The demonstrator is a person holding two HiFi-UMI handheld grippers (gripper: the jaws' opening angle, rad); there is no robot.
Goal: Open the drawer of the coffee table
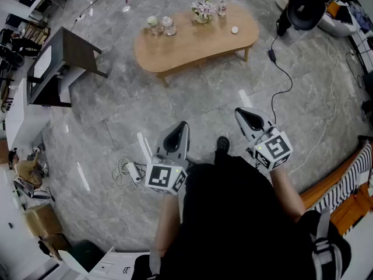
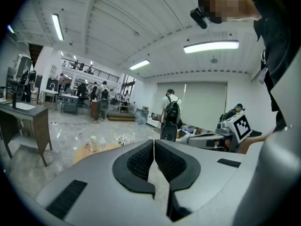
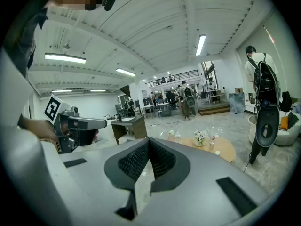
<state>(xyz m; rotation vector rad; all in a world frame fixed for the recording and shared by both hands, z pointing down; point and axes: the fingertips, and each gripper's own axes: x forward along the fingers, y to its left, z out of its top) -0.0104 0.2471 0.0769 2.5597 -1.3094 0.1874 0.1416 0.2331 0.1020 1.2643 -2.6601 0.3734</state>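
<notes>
The person stands on a grey tiled floor with both grippers held out low in front; the left gripper has its jaws pressed together with nothing between them, as the left gripper view shows, pads meeting along one line; the right gripper is likewise closed and empty, and the two sit side by side, near each other but apart. The coffee table, a light wooden oval on short legs, lies at 12 o'clock from the grippers, well apart from both; its drawer cannot be made out in any view. On its top stand a pot of flowers and a bottle toward the 1 o'clock end, two glass jars toward the 11 o'clock end, and a small white round thing near the right edge. A dark desk stands at 10 o'clock; a black cable trails over the floor at 2 o'clock.
</notes>
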